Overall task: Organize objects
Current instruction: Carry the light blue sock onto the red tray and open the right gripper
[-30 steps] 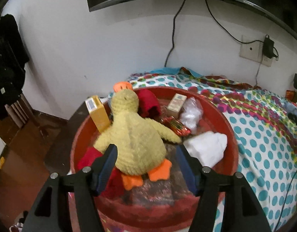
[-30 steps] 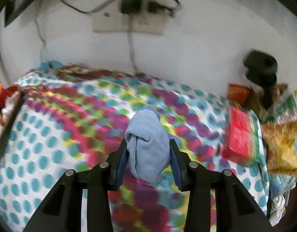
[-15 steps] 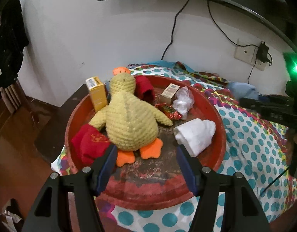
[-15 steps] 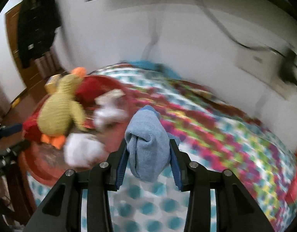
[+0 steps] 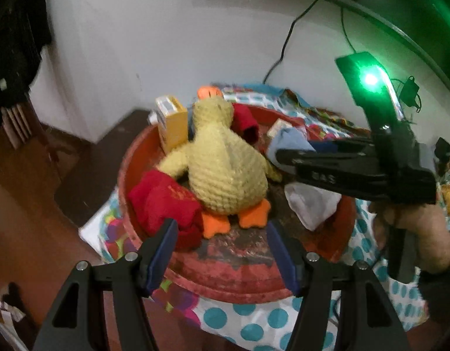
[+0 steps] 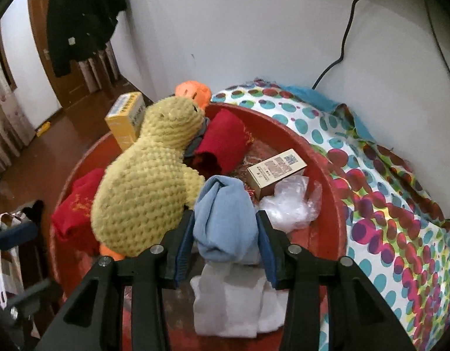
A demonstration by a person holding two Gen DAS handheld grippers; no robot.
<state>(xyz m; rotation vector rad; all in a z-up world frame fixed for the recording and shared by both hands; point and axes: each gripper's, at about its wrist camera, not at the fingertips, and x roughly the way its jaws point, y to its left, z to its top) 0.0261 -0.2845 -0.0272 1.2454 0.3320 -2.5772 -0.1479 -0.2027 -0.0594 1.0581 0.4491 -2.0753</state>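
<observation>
A red basin (image 5: pixel 233 280) rests on the dotted bedspread (image 6: pixel 386 234). It holds a yellow crocheted duck (image 5: pixel 225 172), red cloths (image 5: pixel 166 204), a white cloth (image 5: pixel 309 204), a yellow box (image 5: pixel 172 120), a small carton (image 6: pixel 276 169) and a clear plastic bag (image 6: pixel 289 204). My right gripper (image 6: pixel 225 219) is shut on a light blue cloth (image 6: pixel 222 199) and hangs over the basin beside the duck (image 6: pixel 148 181), above the white cloth (image 6: pixel 233 301). At the basin's near rim, my left gripper (image 5: pixel 220 228) stands open with nothing between its fingers.
A white wall with a black cable (image 6: pixel 342 46) rises right behind the basin. Dark brown floor (image 5: pixel 34 204) lies to the left, with dark clothes (image 6: pixel 78 20) hanging by a door. A person's hand (image 5: pixel 415 228) grips the right tool over the bedspread.
My right gripper has swung left across the bed with the blue cloth and now hangs over the basin. My left gripper has drawn back toward the basin's near rim.
</observation>
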